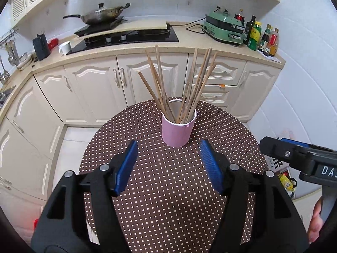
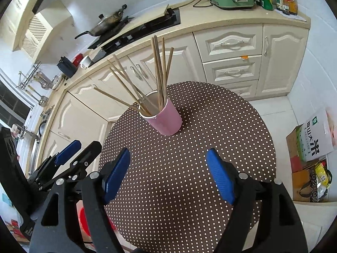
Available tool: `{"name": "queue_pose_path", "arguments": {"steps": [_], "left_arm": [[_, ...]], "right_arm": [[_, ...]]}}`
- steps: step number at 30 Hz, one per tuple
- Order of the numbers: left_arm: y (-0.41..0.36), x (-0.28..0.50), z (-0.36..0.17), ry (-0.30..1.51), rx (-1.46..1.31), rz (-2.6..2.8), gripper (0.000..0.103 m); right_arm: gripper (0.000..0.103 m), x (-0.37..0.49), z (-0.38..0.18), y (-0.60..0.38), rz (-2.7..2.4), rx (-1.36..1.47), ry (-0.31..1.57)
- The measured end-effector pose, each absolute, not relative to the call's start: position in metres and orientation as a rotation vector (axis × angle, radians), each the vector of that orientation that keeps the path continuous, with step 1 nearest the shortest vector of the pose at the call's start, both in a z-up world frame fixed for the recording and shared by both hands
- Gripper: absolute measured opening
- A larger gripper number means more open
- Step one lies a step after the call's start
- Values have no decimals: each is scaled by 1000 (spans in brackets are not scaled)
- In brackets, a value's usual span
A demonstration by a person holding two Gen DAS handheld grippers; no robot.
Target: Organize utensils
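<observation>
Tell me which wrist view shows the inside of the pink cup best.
The right wrist view: there the pink cup appears tilted, so its white inner wall and the lower ends of the chopsticks show. The left wrist view sees the cup more side-on, showing mostly its outer wall and only a narrow rim opening.

Cream cabinets (image 1: pixel 147 78) ran under a beige counter (image 1: pixel 189 48) with a black hob (image 1: pixel 130 37); white wall (image 1: pixel 168 0), pale floor (image 2: pixel 280 122).

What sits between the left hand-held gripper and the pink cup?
Nothing: only bare polka-dot tablecloth between the left hand-held gripper and the pink cup, per the left wrist view.
</observation>
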State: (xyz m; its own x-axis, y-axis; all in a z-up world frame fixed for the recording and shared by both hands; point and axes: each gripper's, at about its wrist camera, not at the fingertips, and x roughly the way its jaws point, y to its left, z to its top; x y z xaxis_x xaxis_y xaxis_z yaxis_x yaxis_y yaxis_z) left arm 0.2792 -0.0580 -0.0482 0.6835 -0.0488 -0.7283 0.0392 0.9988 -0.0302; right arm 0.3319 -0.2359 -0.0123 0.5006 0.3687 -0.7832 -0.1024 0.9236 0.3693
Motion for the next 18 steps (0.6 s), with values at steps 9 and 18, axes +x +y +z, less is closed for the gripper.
{"name": "queue_pose_path", "arguments": {"steps": [9,18], "left_arm": [[-64,250,-25,778,9,-43,68],[-62,223,2,722,16,-15,73]], "right_arm": [[85,299,13,-240,311,261,956],[92,275,45,-243,333,229,867]]}}
